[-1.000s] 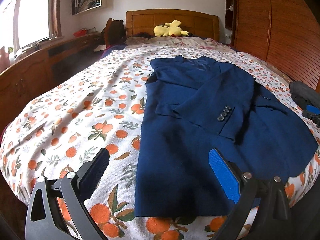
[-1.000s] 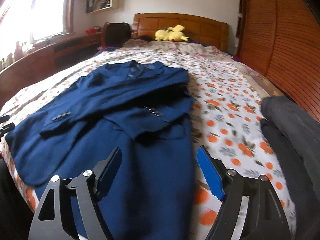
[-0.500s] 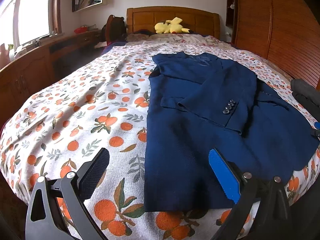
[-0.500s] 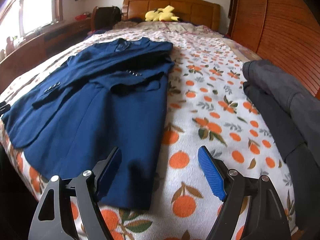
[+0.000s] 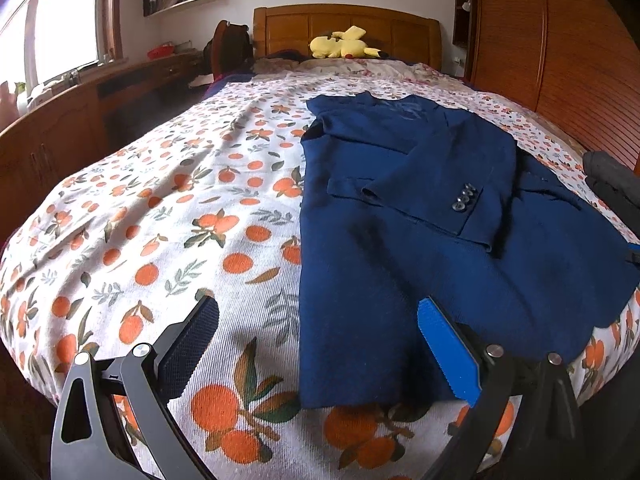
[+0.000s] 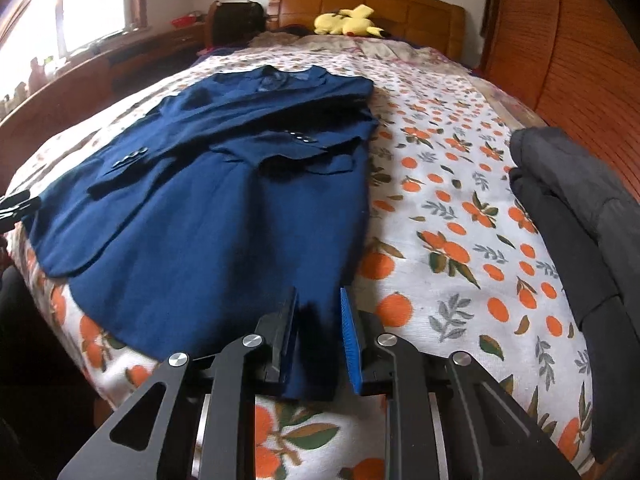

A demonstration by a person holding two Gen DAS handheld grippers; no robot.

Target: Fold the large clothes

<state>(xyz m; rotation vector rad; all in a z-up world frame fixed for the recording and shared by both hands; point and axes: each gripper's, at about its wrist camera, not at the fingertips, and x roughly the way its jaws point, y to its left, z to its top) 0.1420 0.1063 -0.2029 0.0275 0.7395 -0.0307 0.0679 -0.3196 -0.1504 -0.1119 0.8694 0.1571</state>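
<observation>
Jacket: navy blue jacket [image 5: 400, 248] of a slightly coarse weave, lying flat and lengthwise on the bed [image 5: 168, 208], collar toward the headboard [image 5: 344, 20], hem at the near edge of the bed.
Jacket sleeves: both folded across the chest; the upper cuff shows a row of dark buttons [image 5: 463, 199], and a second row of buttons [image 6: 301, 136] sits on the other cuff.
Jacket hem: one lower front corner is rounded and hangs near the bed edge; the other lower corner is square.
Jacket position on bed: toward the wardrobe side of the bedspread, which is white with oranges and leaves.
Right gripper [image 6: 319, 334]: its jaws have just been closing and now stand narrow, with a raised pinch of the jacket's hem corner between the black and blue pads; cloth bunches dark in the gap, so it grips the jacket.
Left gripper [image 5: 316, 344]: jaws wide apart above the jacket's other hem corner, one pad over the bedspread, the other over blue cloth, gripping nothing.
Beside jacket: dark grey clothing [image 6: 576, 216] piled on the bed on the wardrobe side.
Beyond jacket: yellow plush toy [image 5: 344, 43] by the headboard.
</observation>
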